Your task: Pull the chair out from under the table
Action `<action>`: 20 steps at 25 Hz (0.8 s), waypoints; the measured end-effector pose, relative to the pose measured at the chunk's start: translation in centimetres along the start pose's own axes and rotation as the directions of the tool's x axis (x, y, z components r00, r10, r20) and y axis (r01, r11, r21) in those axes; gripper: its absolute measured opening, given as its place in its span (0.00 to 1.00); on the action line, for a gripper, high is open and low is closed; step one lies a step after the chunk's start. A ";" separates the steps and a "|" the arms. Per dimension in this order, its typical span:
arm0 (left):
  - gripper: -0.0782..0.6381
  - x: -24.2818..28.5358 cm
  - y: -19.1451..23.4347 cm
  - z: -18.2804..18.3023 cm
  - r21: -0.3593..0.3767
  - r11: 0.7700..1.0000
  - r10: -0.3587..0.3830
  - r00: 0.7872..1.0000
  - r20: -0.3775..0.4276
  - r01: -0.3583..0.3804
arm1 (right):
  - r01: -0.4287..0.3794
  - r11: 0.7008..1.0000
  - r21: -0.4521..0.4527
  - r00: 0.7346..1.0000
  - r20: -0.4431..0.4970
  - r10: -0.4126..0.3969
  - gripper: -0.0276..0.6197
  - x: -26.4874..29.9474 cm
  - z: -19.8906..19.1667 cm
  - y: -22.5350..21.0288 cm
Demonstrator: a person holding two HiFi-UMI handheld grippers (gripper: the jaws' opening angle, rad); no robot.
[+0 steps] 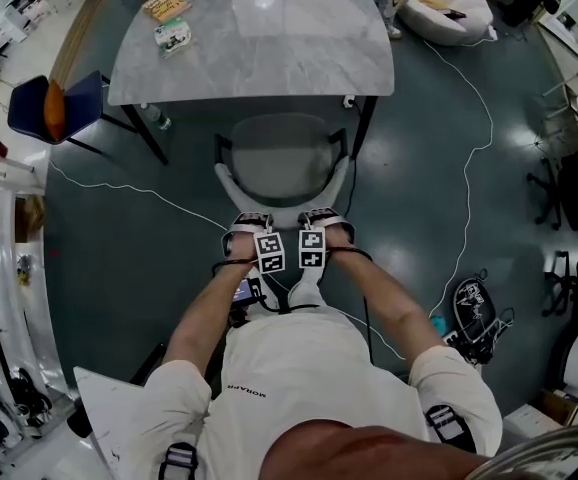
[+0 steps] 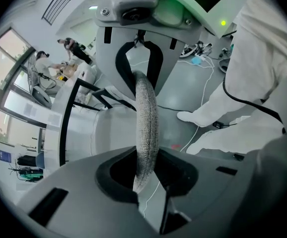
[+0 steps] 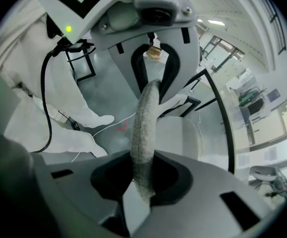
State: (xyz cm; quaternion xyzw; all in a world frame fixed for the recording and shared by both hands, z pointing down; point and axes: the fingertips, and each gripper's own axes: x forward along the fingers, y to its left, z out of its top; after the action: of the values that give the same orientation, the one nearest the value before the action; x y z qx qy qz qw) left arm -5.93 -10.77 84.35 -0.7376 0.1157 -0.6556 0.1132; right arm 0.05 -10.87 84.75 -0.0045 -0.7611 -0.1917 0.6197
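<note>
Before the table, the backrest of the half-tucked chair is clamped by left gripper and right gripper; an even backward pull is judged due next.

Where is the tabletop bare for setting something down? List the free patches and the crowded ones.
Free: the tabletop, across its middle and whole right side. Crowded: its far left corner, where a book and a small box lie.
</note>
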 end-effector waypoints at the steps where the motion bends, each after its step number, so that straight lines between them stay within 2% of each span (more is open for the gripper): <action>1: 0.23 -0.1 -0.4 0.0 -0.003 1.000 -0.005 1.000 0.000 0.005 | -0.002 1.000 0.000 1.000 -0.001 0.002 0.17 -0.1 0.1 0.3; 16: 0.23 -1.8 -4.8 -0.2 -0.037 0.997 -0.065 0.998 0.013 0.065 | -0.040 0.999 0.031 0.999 -0.002 0.040 0.17 -1.3 2.0 4.7; 20: 0.23 -2.1 -5.6 -0.2 -0.082 0.993 -0.084 0.996 0.034 0.087 | -0.053 0.998 0.034 0.999 -0.011 0.053 0.17 -1.4 2.1 5.5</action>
State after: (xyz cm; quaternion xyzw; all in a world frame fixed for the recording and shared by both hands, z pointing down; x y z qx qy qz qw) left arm -6.25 -4.85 84.21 -0.7558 0.1095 -0.6431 0.0559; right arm -0.30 -4.82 84.67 -0.0132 -0.7600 -0.1623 0.6292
